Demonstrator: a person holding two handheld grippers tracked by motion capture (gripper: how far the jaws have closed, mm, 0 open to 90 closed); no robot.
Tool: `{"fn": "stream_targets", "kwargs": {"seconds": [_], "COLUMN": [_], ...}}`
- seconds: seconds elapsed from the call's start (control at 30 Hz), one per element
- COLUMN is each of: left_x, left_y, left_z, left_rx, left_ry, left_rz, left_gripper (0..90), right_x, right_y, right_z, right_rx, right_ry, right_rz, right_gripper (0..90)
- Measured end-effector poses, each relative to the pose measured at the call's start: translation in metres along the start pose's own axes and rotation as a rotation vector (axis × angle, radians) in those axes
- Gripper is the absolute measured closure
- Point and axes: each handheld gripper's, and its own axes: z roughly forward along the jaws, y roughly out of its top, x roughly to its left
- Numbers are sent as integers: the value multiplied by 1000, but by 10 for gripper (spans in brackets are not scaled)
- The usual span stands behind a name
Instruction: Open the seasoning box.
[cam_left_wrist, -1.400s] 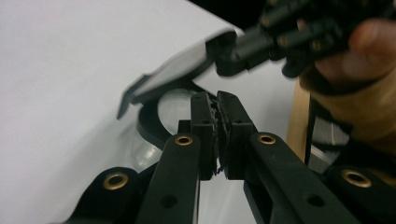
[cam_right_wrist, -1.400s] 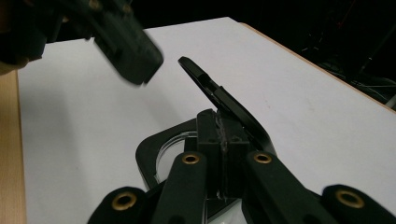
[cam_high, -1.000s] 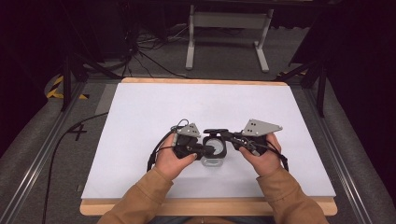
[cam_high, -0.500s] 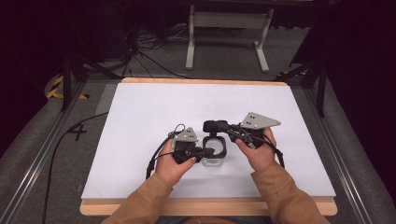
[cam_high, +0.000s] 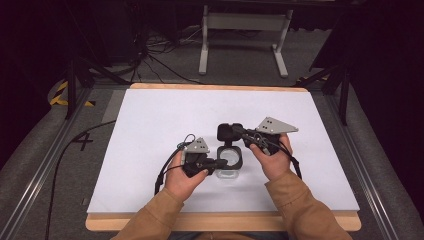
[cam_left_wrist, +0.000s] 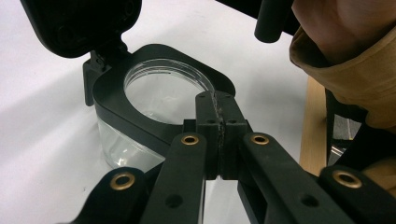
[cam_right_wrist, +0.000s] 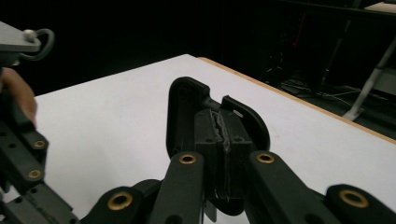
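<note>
Both grippers meet near the middle of the white table (cam_high: 150, 125), one in each hand. Left gripper (cam_high: 220, 163) has its jaws pressed together on the near edge of the black frame (cam_left_wrist: 140, 126) that rings the top of a clear container (cam_left_wrist: 116, 149); in the left gripper view the closed tips sit right on that frame's rim, with the round glass opening just beyond them. Right gripper (cam_high: 239, 131), held in the right hand (cam_high: 272, 157), has its jaws closed on the black hinged lid (cam_right_wrist: 187, 116), which stands raised and tilted above the far side of the container. The container rests on the table between the two hands, close to the person's edge. Tan sleeves (cam_high: 300, 210) come in from the bottom. Beyond the table's far edge lie cables (cam_high: 155, 60) and a white stand (cam_high: 242, 35) on the grey floor
</note>
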Motion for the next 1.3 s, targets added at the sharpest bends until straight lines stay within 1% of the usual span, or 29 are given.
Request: {"fn": "stream_targets", "kwargs": {"seconds": [0.1,0.23,0.27,0.3,0.33,0.37,0.4,0.43,0.47,0.53,0.57,0.63,0.7,0.73,0.83,0.87,0.9,0.93,0.97,1.0,1.03,1.07,1.13,1.2,1.27,1.3], "left_x": [0,0,0,0,0,0,0,0,1,1,2,2,4,6,14,16,16,20,25,25,27,30,36,42,49,53], "left_y": [0,0,1,1,1,2,2,3,5,10,13,17,20,21,23,23,23,24,25,25,25,26,25,24,23,22], "left_z": [0,0,-1,-2,-2,-4,-5,-8,-12,-21,-27,-36,-45,-49,-62,-66,-66,-74,-83,-83,-86,-90,-96,-100,-103,-103], "left_rx": [-6,-1,9,11,7,18,12,18,4,-9,-2,-6,3,8,-8,-11,-11,-35,-52,-52,-54,-49,-56,-49,-46,-41], "left_ry": [-1,-3,-3,-3,1,10,17,27,36,43,55,89,116,129,143,152,152,159,166,166,171,181,200,218,233,242], "left_rz": [-3,-4,-1,2,0,4,8,5,3,-13,-1,10,19,24,7,9,9,1,-4,-4,-12,-16,-19,-23,-31,-42], "left_gripper": [898,897,896,895,885,865,848,828,809,789,776,750,720,699,667,656,645,632,628,619,619,611,592,571,555,547], "right_x": [-3,-2,-1,-1,-1,-1,-2,-2,-3,-5,-6,-9,-12,-14,-21,-23,-25,-25,-34,-37,-37,-41,-48,-54,-61,-65], "right_y": [-3,-5,-5,-4,-3,-2,0,1,3,5,6,8,8,8,9,9,9,9,8,8,8,7,5,3,1,-1], "right_z": [1,2,2,1,-1,-3,-5,-8,-11,-17,-20,-26,-32,-35,-44,-48,-50,-50,-58,-61,-61,-64,-70,-75,-80,-81], "right_rx": [-2,4,8,1,-1,-3,-10,-15,-19,-21,-21,-24,-34,-40,-57,-54,-51,-51,-42,-34,-34,-28,-7,15,44,85], "right_ry": [-8,-14,-14,-14,-11,-5,-6,-7,-7,-6,-7,-11,-28,-33,-28,-31,-35,-35,-57,-67,-67,-75,-88,-106,-117,-119], "right_rz": [21,16,12,12,12,15,12,6,5,7,9,11,13,19,52,58,56,56,59,55,55,63,75,71,70,69], "right_gripper": [866,845,837,833,826,821,819,813,803,781,770,751,738,718,674,665,658,658,626,622,622,613,594,582,557,537]}}
